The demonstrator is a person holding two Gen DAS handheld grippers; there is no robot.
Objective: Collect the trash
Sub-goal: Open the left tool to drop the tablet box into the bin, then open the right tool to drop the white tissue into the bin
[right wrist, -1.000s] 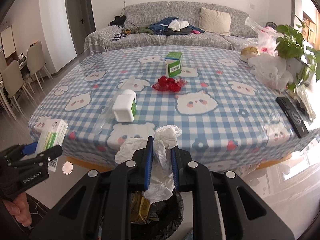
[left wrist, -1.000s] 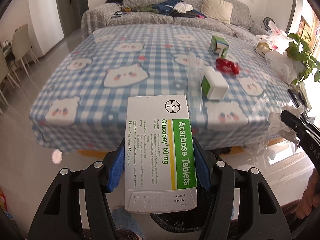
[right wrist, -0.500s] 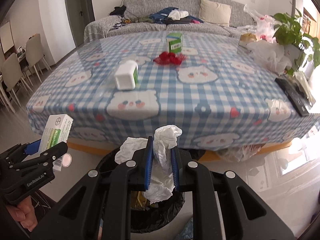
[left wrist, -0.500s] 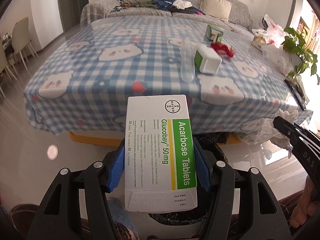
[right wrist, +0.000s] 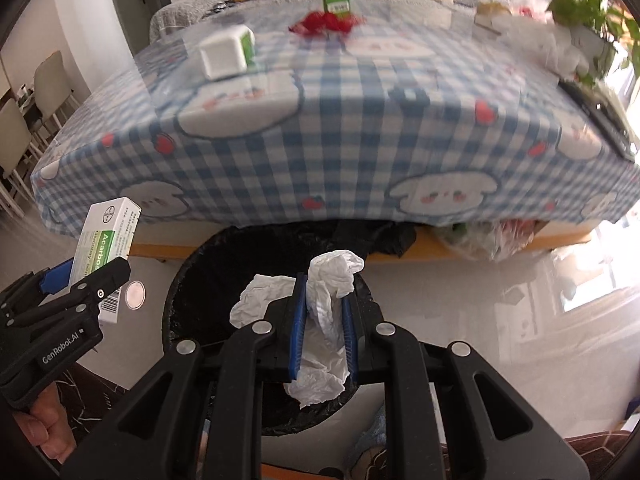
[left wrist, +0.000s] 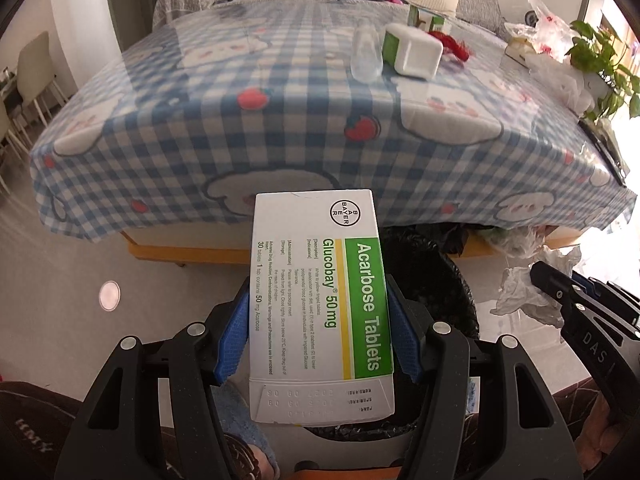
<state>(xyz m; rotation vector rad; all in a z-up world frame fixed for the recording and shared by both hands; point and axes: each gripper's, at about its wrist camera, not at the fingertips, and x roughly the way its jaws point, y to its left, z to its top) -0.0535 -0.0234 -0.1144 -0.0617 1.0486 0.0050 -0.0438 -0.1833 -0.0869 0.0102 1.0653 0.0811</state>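
Leftmost, the left tongs (left wrist: 320, 332) are clenched on an Acarbose tablet box (left wrist: 320, 300), held upright above the floor beside the black-lined trash bin (right wrist: 192, 280). Further right, the right tongs (right wrist: 323, 320) grip a crumpled white tissue (right wrist: 328, 300) directly over the bin's opening. Behind them the checked counter (right wrist: 340, 120) carries a white-and-green carton (right wrist: 226, 54) and a red wrapper (right wrist: 324, 22).

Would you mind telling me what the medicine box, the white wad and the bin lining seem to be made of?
Medicine box: thin cardboard, smooth printed finish, judging by its crisp folded edges and end flap.
White wad: probably tissue paper, matte and finely creased, crumpled between the right gripper's pads.
Bin lining: thin black plastic film, by its wrinkled, glossy rim.
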